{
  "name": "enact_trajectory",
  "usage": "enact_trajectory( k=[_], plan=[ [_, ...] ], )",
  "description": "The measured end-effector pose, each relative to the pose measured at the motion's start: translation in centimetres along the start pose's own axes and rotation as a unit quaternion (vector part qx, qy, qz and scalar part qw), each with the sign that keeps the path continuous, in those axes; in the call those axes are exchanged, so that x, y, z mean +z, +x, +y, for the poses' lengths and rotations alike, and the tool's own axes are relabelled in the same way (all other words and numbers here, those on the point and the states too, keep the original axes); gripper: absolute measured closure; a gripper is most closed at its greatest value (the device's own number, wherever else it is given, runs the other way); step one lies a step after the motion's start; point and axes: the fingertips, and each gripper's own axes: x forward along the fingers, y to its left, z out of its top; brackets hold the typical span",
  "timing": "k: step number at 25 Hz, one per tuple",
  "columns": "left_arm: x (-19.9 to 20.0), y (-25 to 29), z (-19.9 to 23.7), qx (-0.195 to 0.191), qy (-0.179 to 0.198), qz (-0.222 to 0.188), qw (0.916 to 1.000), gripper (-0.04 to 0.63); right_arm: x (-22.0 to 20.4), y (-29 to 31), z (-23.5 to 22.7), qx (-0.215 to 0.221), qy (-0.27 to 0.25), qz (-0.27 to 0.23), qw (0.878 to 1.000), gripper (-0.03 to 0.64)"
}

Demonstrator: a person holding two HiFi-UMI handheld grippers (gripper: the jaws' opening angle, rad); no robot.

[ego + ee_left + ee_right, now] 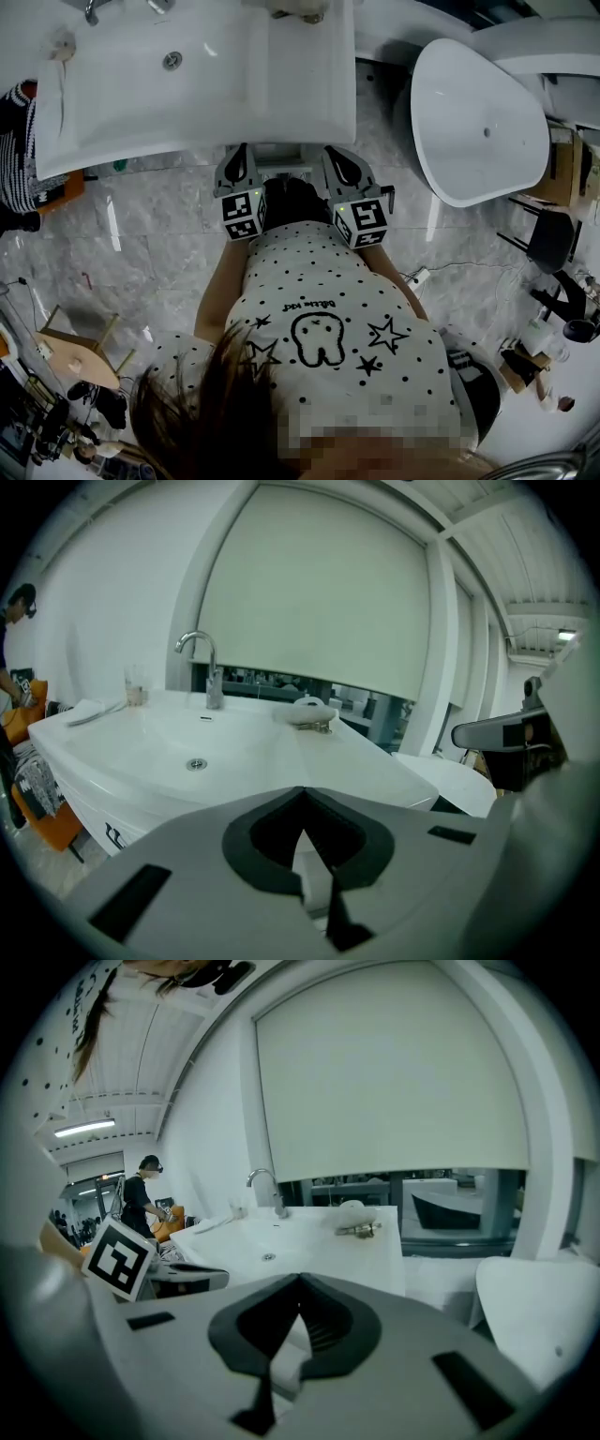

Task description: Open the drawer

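A white washbasin counter (281, 94) fills the top of the head view, and its vanity front (98, 822) shows below the rim in the left gripper view. No drawer front or handle can be made out; the counter's front edge hides it from above. My left gripper (240, 155) and right gripper (338, 157) are side by side at that front edge, pointing under it. In the left gripper view the left gripper (302, 792) has its jaws together and empty. The right gripper (299, 1280) looks the same, jaw tips touching, nothing between them.
A faucet (202, 664), a glass (137, 684) and a small metal fitting (312, 716) stand on the counter. A white oval tub (478, 122) sits to the right, a black chair (551, 239) beyond it. A wooden stool (75, 354) and a bystander (13, 159) are at the left.
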Motion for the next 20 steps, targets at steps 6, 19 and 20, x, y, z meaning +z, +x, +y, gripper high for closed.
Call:
enact_trajectory(
  k=[6, 19, 20],
  plan=[
    [2.8, -0.8, -0.2, -0.006, 0.010, -0.027, 0.9996, 0.592, 1.7, 0.0, -0.9, -0.011, -0.006, -0.019, 1.000, 0.603],
    [8.8, -2.0, -0.3, -0.003, 0.031, -0.094, 0.9951, 0.591, 4.6, 0.1, -1.7, -0.020, -0.031, -0.054, 0.998, 0.603],
    [9.2, -2.2, -0.6, -0.005, 0.031, -0.097, 0.9947, 0.592, 4.9, 0.0, -1.8, -0.020, -0.033, -0.057, 0.998, 0.603]
  ],
)
